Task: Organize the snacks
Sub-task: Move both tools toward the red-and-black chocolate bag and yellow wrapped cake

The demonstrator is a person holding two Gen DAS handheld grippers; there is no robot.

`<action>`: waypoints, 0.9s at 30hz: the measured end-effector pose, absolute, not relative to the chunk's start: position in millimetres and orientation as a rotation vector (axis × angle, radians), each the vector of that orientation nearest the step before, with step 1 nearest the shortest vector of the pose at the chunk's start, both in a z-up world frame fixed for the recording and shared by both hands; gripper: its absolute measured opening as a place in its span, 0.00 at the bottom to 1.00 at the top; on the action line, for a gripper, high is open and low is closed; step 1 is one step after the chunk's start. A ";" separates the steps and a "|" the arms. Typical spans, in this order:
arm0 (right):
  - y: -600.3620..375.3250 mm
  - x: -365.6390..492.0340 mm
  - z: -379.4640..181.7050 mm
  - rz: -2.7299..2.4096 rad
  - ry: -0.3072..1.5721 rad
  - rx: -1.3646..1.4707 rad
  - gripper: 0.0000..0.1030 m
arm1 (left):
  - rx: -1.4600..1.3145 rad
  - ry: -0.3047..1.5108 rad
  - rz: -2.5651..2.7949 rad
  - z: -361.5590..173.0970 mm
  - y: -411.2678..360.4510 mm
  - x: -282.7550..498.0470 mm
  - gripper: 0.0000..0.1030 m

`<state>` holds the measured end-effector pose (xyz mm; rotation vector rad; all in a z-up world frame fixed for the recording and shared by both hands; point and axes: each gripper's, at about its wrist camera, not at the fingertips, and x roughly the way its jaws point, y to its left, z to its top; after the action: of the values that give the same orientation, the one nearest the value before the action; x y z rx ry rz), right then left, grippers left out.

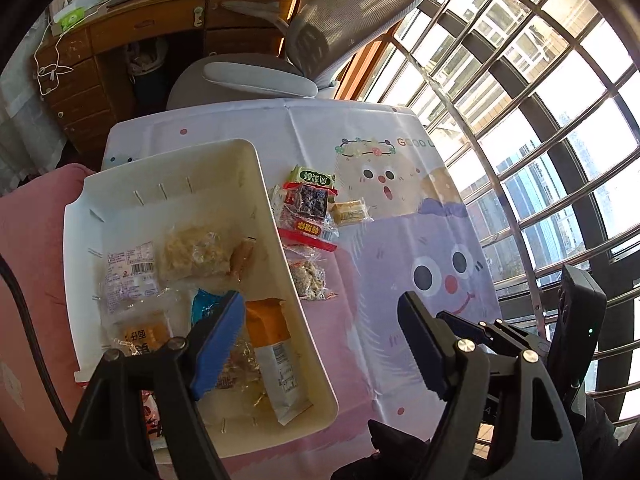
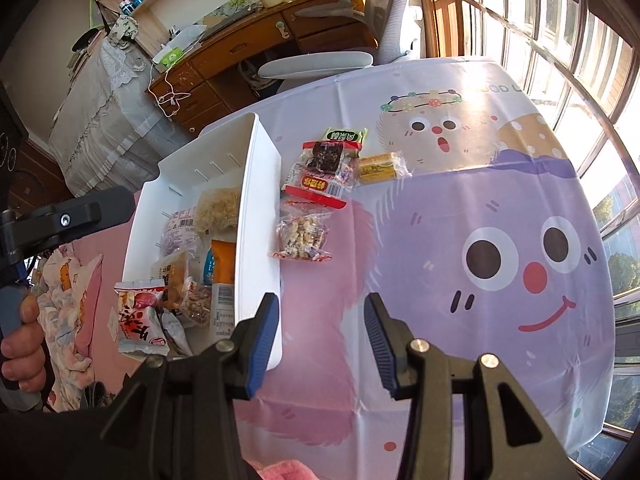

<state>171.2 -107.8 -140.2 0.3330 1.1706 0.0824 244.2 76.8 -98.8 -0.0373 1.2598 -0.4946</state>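
Observation:
A white bin stands on the left of the cartoon tablecloth and holds several snack packets, among them an orange one and a pale clear one. Right of the bin lie a green packet, a red-edged packet, a yellow packet and a clear nut packet. My left gripper hangs open over the bin's near right wall, nothing between its pads. My right gripper is open over bare cloth beside the bin's near corner.
A red-and-white packet sits at the bin's near left end. A grey office chair and wooden desk stand beyond the table. A barred window runs along the right. Pink bedding lies left.

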 end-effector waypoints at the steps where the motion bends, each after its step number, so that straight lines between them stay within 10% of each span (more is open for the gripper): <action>1: -112.2 172.0 -140.7 0.085 1.168 0.318 0.43 | -0.030 1.273 -0.491 -100.2 69.5 246.9 0.75; 27: -165.6 246.8 -184.7 0.344 0.934 -0.189 0.44 | 0.136 1.568 -0.299 -195.9 -50.9 353.0 0.72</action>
<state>246.8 -165.6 -184.7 -0.1891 0.9340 0.3436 353.0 -50.9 -195.9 0.1357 1.5680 -0.2992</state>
